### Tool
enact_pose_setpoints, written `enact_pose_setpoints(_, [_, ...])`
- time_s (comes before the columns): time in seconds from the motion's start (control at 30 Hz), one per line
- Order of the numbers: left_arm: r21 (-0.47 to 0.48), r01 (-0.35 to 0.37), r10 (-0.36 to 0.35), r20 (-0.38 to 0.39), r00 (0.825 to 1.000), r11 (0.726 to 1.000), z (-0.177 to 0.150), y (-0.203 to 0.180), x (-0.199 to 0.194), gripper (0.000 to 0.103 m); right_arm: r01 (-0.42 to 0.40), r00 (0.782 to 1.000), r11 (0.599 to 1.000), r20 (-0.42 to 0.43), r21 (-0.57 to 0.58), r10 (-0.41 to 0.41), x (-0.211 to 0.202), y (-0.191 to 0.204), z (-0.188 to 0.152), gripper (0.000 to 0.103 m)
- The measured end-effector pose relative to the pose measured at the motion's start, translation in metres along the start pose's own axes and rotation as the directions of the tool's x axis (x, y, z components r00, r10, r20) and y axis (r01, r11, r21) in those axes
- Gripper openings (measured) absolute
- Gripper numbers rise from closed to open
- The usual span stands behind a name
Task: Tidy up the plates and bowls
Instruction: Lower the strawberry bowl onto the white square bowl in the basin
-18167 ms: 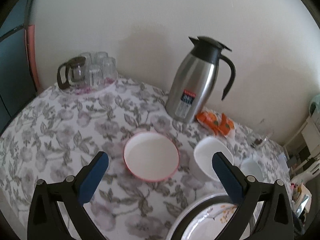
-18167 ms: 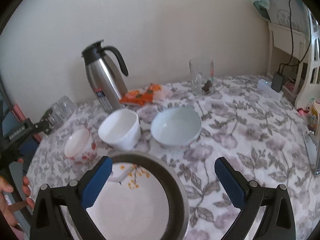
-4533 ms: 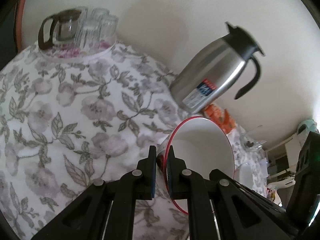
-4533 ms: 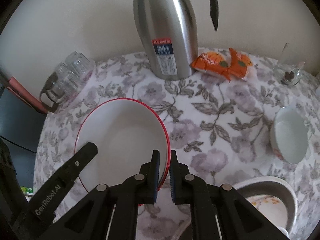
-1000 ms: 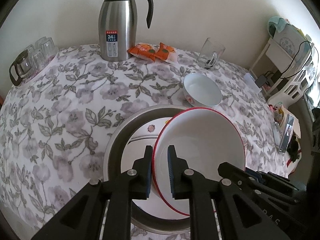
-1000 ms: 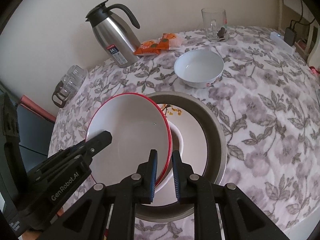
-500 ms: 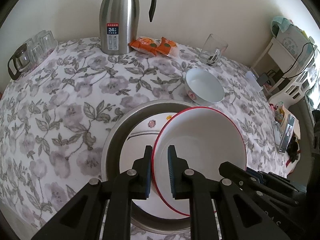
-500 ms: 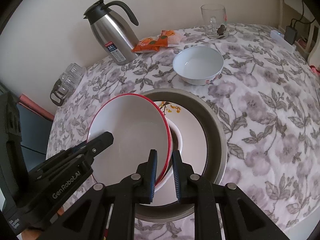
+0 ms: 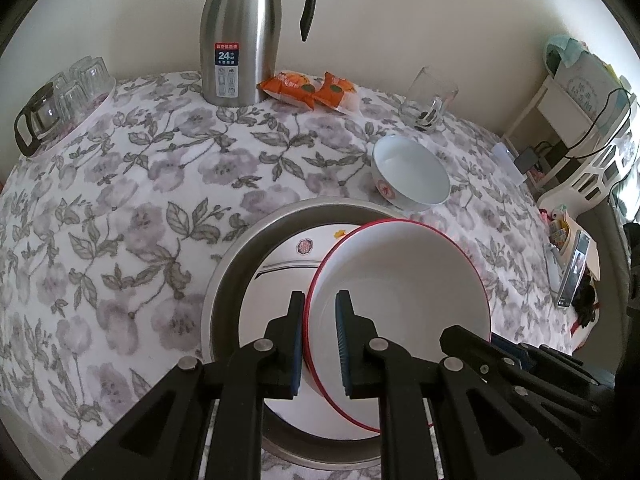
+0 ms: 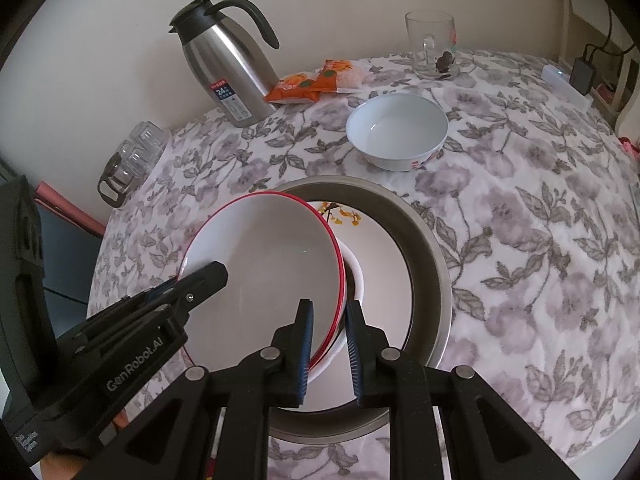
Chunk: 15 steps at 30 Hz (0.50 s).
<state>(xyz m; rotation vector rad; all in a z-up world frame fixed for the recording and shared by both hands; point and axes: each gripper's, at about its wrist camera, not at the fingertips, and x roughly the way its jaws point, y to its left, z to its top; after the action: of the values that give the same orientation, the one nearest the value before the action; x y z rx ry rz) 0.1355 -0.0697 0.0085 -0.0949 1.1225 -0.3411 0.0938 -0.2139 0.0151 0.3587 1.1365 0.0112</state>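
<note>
Nearest: left gripper, fingers straddling the near-left rim of the red-rimmed bowl; a slight gap shows on the inner side, so whether it clamps or has just loosened, cannot tell; right gripper, fingers a little apart around the same bowl's right rim and the rim of the white bowl beneath it; grip or release likewise cannot be told.

Red-rimmed bowl: tilted, nested on the white bowl, offset toward the left side of the stack; both sit on the flowered plate, itself inside the metal basin at the table's near edge.

Middle: pale blue bowl, alone on the floral tablecloth just beyond the basin, not yet stacked.

Far: steel thermos against the wall; orange snack packets to its right; glass mug far right; upturned glasses and small glass pot far left.

Risks, as judged: the bowl sits askew, so an uneven release by the two claws could let it slide off the white bowl and knock the plate; withdrawing with a finger still hooked under the rim could drag the whole stack toward the near table edge.
</note>
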Motion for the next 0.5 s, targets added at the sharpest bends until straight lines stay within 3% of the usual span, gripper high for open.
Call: enact_pose_setpoints(0.5, [-0.022, 0.011, -0.01, 0.018, 1.0, 1.0, 0.0027, 0.0052, -0.0043, 0.013, -0.02, 1.0, 1.0, 0.003, 0.003, 0.02, -0.0024, -0.0017, 0.001, 0.021])
